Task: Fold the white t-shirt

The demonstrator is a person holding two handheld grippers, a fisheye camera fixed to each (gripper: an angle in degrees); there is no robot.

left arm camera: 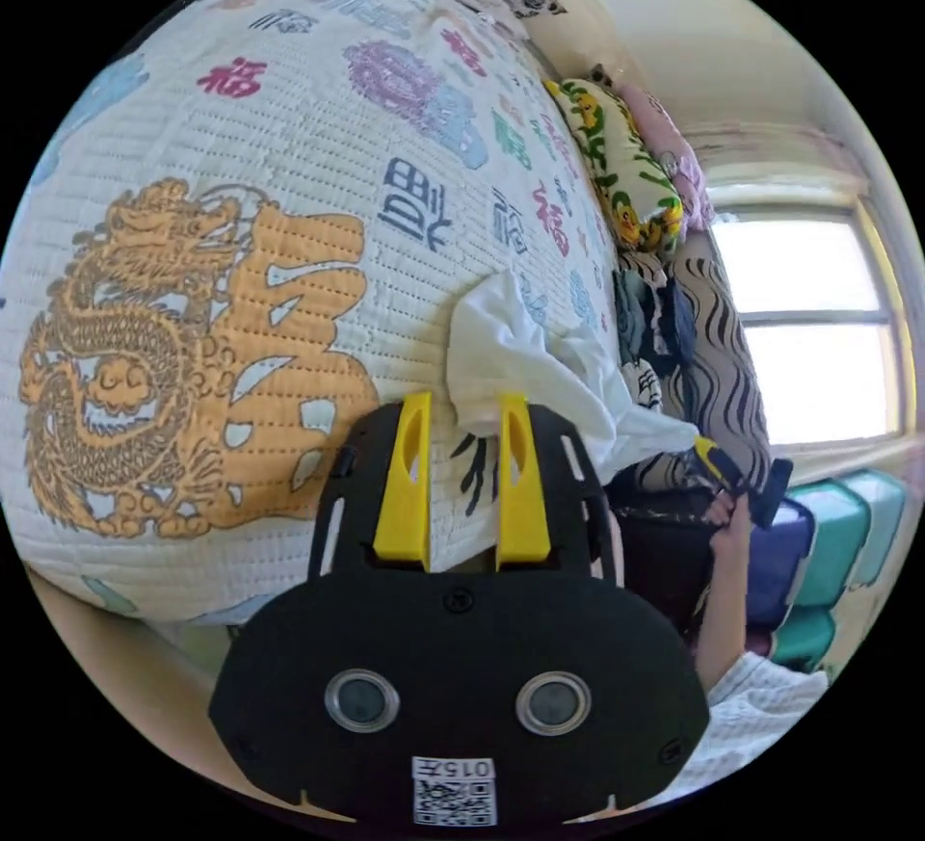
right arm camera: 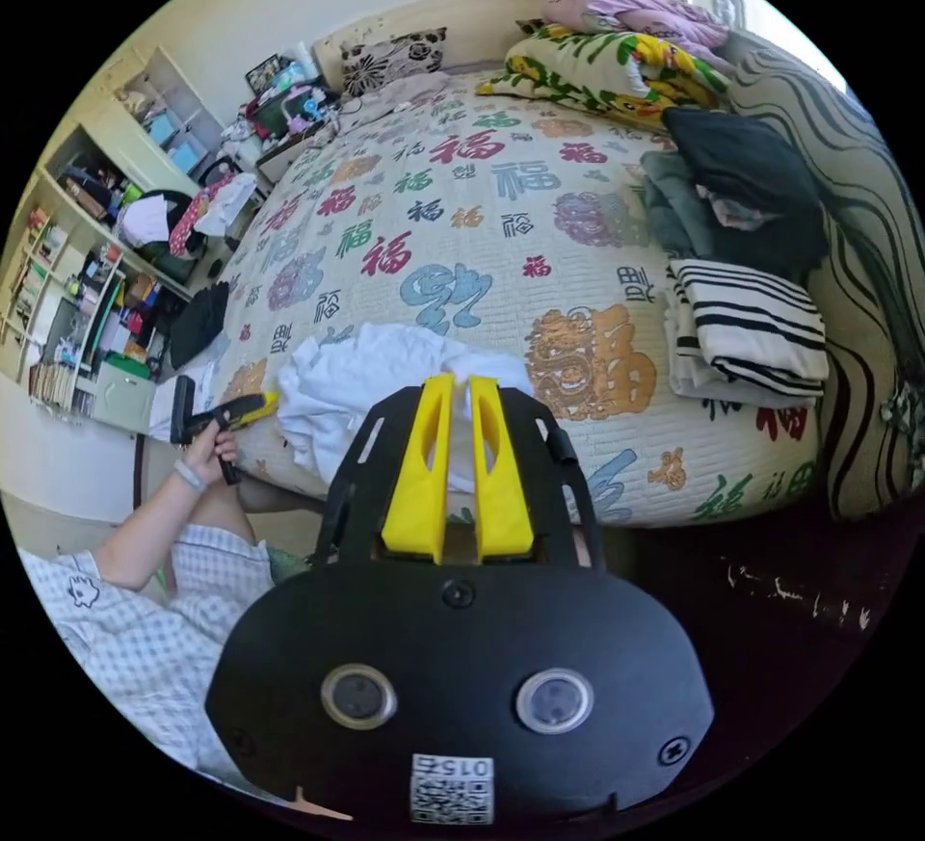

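We see the left gripper (left arm camera: pixel 464 407) with jaws parted by a moderate gap; one jaw tip overlaps the white t-shirt (left arm camera: pixel 525 364), grip uncertain. The right gripper (right arm camera: pixel 461 390) has jaws nearly closed, tips over the same shirt; contact unclear. The shirt lies crumpled at the bed's (right arm camera: pixel 482 205) near edge. Folded clothes (right arm camera: pixel 747 326) sit along the side edge; the quilt's middle is open.

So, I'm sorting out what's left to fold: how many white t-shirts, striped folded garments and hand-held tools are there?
white t-shirt: 1
striped folded garment: 1
tools: 2 (left tool, right tool)
Total: 4
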